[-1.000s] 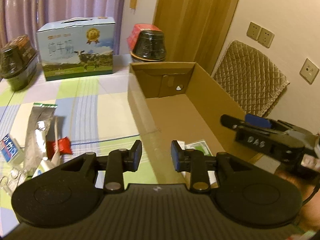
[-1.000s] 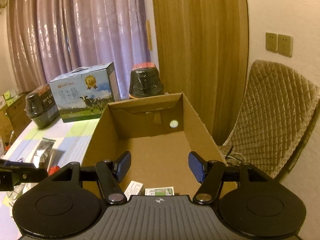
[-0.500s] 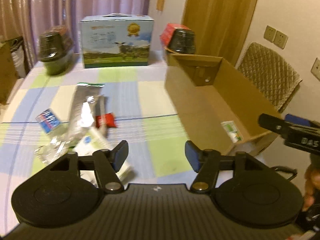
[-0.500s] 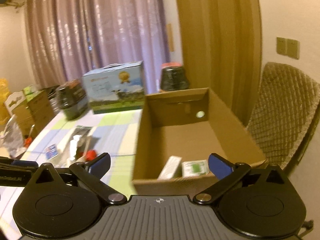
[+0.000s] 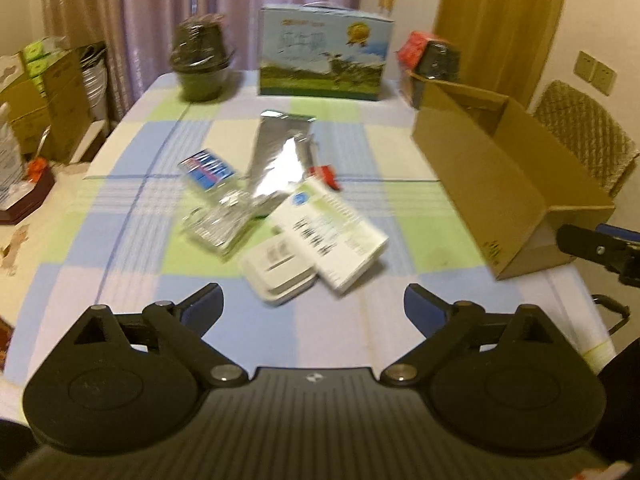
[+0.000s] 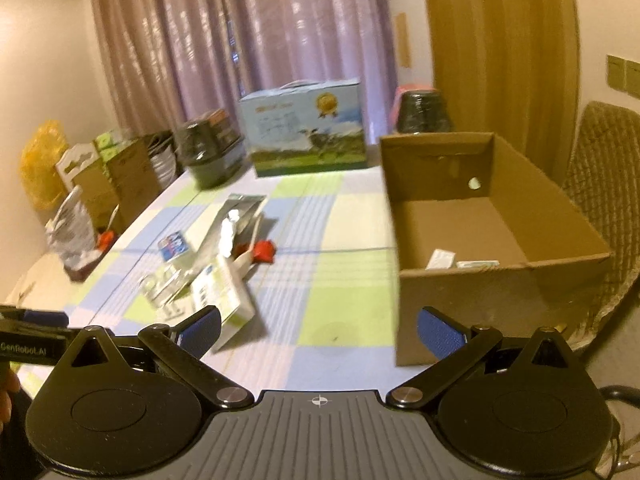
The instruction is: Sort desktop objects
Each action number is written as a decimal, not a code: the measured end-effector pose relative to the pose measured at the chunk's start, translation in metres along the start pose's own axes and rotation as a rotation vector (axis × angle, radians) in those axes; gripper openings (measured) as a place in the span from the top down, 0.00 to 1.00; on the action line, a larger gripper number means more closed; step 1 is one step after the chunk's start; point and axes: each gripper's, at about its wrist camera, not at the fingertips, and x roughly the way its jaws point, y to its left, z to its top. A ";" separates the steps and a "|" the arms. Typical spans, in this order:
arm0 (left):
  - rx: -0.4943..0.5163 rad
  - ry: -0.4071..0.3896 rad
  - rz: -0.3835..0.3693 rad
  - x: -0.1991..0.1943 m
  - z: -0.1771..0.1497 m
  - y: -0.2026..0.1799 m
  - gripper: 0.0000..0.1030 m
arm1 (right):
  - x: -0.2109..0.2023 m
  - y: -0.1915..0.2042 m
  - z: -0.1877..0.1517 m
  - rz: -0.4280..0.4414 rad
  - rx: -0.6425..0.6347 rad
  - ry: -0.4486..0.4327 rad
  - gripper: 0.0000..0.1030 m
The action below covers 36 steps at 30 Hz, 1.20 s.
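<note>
A pile of loose items lies mid-table: a white and green box, a small white case, a silver foil pouch, a blue and white packet, a clear blister pack and a red packet. The open cardboard box stands at the table's right edge with two small packs inside. My left gripper is open and empty, just short of the pile. My right gripper is open and empty, in front of the box's near left corner.
A blue milk carton box and two dark wrapped containers stand along the table's far edge. Cardboard boxes and bags sit left of the table. A quilted chair is right of the box.
Both grippers pulled back from over the cardboard box and swung left toward the pile. Both opened wider. The left view now faces the loose items.
</note>
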 end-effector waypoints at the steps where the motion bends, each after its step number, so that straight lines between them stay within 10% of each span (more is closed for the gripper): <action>1: -0.002 0.002 0.009 -0.001 -0.004 0.006 0.07 | 0.001 0.003 -0.002 0.003 -0.012 0.005 0.02; 36: 0.129 0.060 -0.059 0.020 -0.004 0.037 0.07 | 0.035 0.057 -0.020 0.102 -0.270 0.077 0.02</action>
